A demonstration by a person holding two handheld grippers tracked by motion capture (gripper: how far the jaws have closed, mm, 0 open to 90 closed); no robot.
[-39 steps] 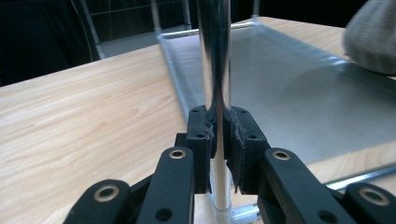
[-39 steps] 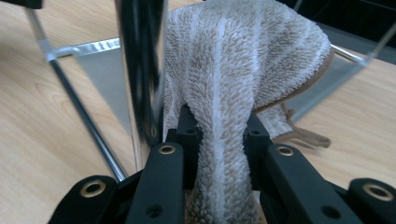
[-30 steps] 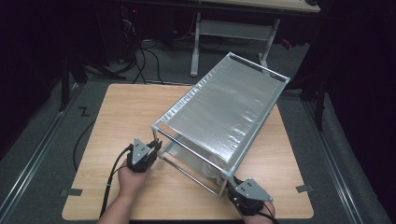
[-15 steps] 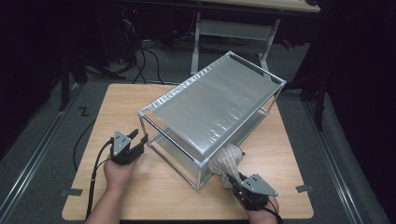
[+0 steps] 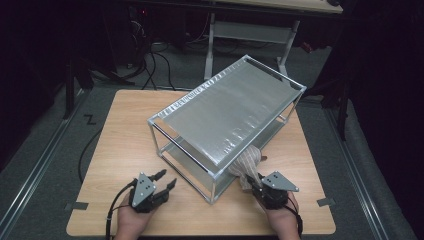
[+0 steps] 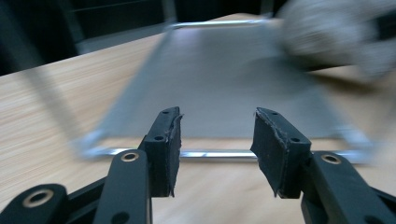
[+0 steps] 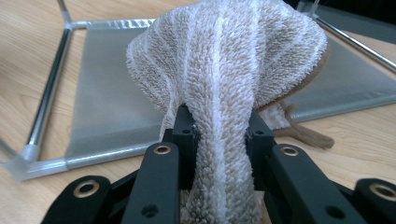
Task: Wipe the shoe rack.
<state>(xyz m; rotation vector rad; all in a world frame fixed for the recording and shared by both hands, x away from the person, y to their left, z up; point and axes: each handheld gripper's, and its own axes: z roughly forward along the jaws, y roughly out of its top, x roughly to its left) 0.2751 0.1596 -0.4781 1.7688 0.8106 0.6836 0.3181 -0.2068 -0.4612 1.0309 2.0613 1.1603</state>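
The right gripper (image 5: 253, 184) pinches a striped terry towel (image 7: 229, 74) at the shelf rack's (image 5: 227, 107) open lower tier, apparently to feed it in; the left gripper (image 5: 165, 179), jaws just opened and empty, sits clear of the frame

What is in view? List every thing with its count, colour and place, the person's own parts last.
table: one, light wood, centre of the high view.
rack: one, silver frame with grey shelves, standing askew on the table.
towel: one, beige with white stripes, bunched at the rack's near right end.
tape marks: two, grey, at the table's near edges.
desk: one, white-legged, beyond the table.
left tool: one, black, open, in front of the rack's lower shelf.
right tool: one, black, shut on the towel.
hands: two, near table edge.
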